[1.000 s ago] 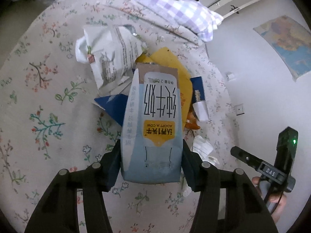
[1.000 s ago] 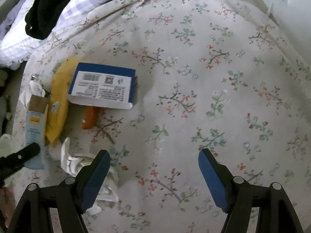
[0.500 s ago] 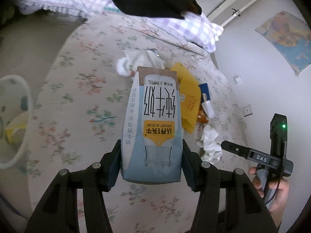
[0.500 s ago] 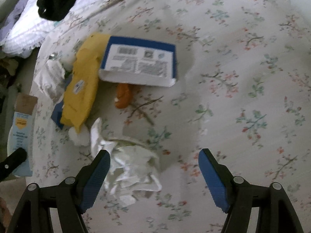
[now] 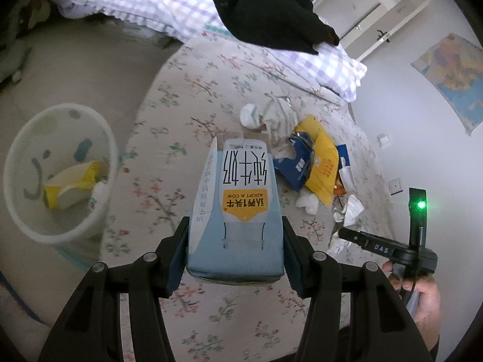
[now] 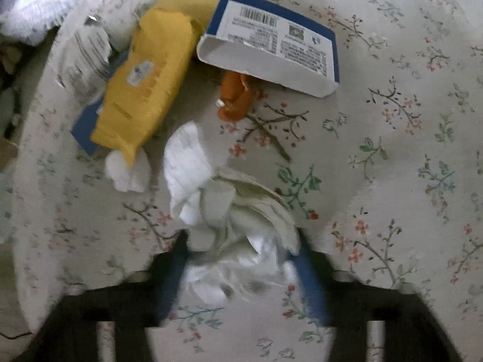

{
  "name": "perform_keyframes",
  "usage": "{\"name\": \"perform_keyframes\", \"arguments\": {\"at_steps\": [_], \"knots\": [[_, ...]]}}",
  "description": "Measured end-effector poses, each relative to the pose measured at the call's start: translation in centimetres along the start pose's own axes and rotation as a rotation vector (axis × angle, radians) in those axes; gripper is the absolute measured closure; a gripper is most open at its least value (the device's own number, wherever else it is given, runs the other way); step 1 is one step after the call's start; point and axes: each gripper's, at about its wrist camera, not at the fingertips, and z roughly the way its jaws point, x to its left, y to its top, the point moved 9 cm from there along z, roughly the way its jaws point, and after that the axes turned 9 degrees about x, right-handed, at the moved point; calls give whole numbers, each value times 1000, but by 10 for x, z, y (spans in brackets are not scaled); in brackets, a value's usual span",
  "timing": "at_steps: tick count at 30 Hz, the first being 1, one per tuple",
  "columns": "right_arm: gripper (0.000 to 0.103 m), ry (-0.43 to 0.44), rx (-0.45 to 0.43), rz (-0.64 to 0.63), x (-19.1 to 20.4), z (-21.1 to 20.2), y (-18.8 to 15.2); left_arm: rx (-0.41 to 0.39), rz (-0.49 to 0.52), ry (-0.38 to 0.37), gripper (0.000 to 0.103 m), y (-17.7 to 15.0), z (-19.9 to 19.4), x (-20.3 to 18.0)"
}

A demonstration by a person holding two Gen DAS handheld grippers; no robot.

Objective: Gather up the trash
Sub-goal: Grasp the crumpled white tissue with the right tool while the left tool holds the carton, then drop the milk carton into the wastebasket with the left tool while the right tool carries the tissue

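Floral-printed bed sheet [image 5: 169, 163], cream with small pink and green sprigs, serves as our landmark; all places below are given relative to it.

Collected so far, as far as we can see: one yellow-and-white carton [image 5: 71, 185] lying in the round white plastic waste bin [image 5: 18, 147], which stands on the floor just beside the sheet's edge. Other white scraps seem to lie beside that carton; we cannot tell what they are.

In transit: one pale blue milk carton with black lettering and a yellow label [image 5: 238, 208], clenched between the left tongs [image 5: 235, 252], held above the sheet and not yet over the bin.

Being picked up: one crumpled white tissue wad [image 6: 232, 220], lying on the sheet, with the right tongs [image 6: 241, 259] set either side of it. That view is blurred, so we cannot tell whether the jaws already pinch it.

Left on the sheet, clustered near its middle:
- one yellow soft plastic pack [image 6: 148, 81]
- one blue-and-white cardboard box with barcode, open-ended [image 6: 271, 45]
- one orange peel scrap [image 6: 235, 96], just beside the box's open end
- one small white tissue ball [image 6: 128, 172], touching the yellow pack's end
- one printed white wrapper [image 6: 84, 57], beyond the yellow pack

We judge the task under halfway.
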Motion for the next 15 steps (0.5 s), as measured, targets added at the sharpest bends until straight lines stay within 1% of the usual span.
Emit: {"name": "perform_keyframes", "arguments": {"at_steps": [1, 3, 8, 13, 15], "knots": [[61, 7, -7, 0, 0, -2, 0, -10, -2, 4, 45, 0, -5, 4], [63, 25, -33, 0, 3, -10, 1, -24, -7, 7, 45, 1, -14, 11], [65, 73, -88, -32, 25, -29, -1, -68, -52, 14, 45, 3, -37, 39], [65, 123, -124, -84, 69, -41, 8, -126, -137, 46, 45, 5, -62, 86], [65, 153, -130, -120, 96, -45, 14, -146, -161, 65, 45, 5, -69, 102]]}}
